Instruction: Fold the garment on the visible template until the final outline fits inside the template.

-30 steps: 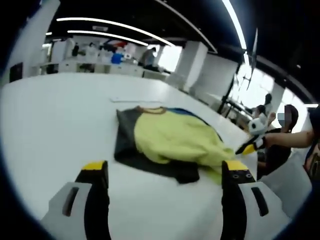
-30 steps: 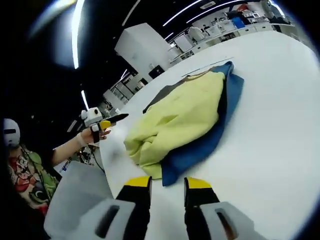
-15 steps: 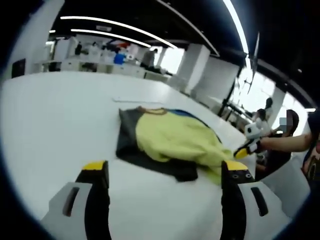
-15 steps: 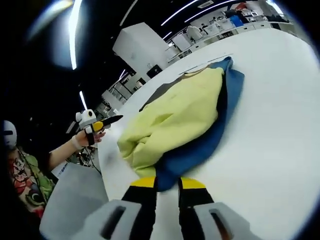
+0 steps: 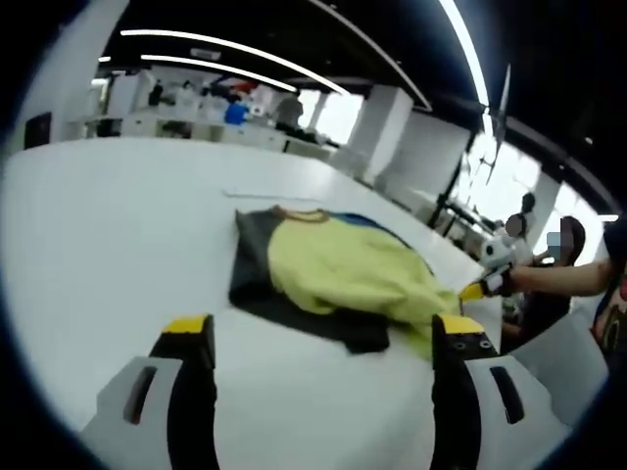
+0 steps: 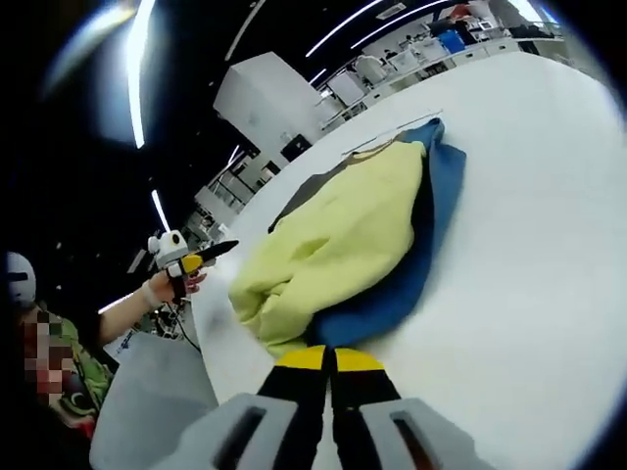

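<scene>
Mid-fold: shirt bunched on white table, right tongs pinching its near edge.

Shirt lies crumpled mid-table; outline ragged, so folding looks well short of done. Right tongs closed on blue hem. Left tongs wide, empty, near the dark edge.

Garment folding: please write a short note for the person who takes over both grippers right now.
Right gripper: jaws closed at the near edge of the garment, apparently pinching its blue corner.
Left gripper: open, holding nothing, pointing at the garment from the other side, clear of the cloth.
The garment lies bunched on the white table, yellow layer over blue and dark grey parts.
Done: the corner looks gripped. Left: fold and flatten the garment. I cannot make out a clear template outline, so check the fit yourself.
</scene>
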The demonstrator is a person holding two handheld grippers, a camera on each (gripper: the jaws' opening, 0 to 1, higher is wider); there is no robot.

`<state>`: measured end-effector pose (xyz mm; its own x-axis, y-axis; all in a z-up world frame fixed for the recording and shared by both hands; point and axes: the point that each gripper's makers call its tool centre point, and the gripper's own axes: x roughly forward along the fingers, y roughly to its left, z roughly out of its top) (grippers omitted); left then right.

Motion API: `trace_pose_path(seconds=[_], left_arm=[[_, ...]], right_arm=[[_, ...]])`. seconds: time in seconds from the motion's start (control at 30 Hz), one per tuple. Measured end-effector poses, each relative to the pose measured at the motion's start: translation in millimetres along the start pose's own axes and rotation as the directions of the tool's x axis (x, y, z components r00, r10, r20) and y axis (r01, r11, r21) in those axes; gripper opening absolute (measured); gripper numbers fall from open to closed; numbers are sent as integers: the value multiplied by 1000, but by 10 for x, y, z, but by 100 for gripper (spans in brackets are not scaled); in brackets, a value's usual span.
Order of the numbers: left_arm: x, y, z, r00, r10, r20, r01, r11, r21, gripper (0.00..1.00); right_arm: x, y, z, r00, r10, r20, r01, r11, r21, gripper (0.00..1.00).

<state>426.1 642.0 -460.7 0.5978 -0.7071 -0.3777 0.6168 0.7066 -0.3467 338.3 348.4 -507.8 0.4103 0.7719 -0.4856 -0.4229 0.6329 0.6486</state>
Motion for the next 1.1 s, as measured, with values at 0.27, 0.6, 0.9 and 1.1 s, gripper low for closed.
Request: trace_pose_path(seconds=[0.27, 0.6, 0.9, 1.1], left_arm=[[14, -8, 19, 1000, -2, 10, 2, 1000, 0, 87], [66, 5, 72, 1000, -5, 17, 5, 1000, 6, 86], [135, -5, 127, 1000, -9, 25, 9, 1000, 4, 86], [200, 16, 125, 1000, -14, 15, 13, 1000, 6, 86]], right_arm=[[-406, -117, 241, 997, -64, -32, 62, 997, -55, 0], [-928, -493, 592, 974, -198, -111, 185, 976, -118, 0], [-1217, -799, 846, 942, -272, -198, 246, 958, -146, 0], [-1365, -1076, 992, 914, -333, -231, 301, 940, -162, 0]])
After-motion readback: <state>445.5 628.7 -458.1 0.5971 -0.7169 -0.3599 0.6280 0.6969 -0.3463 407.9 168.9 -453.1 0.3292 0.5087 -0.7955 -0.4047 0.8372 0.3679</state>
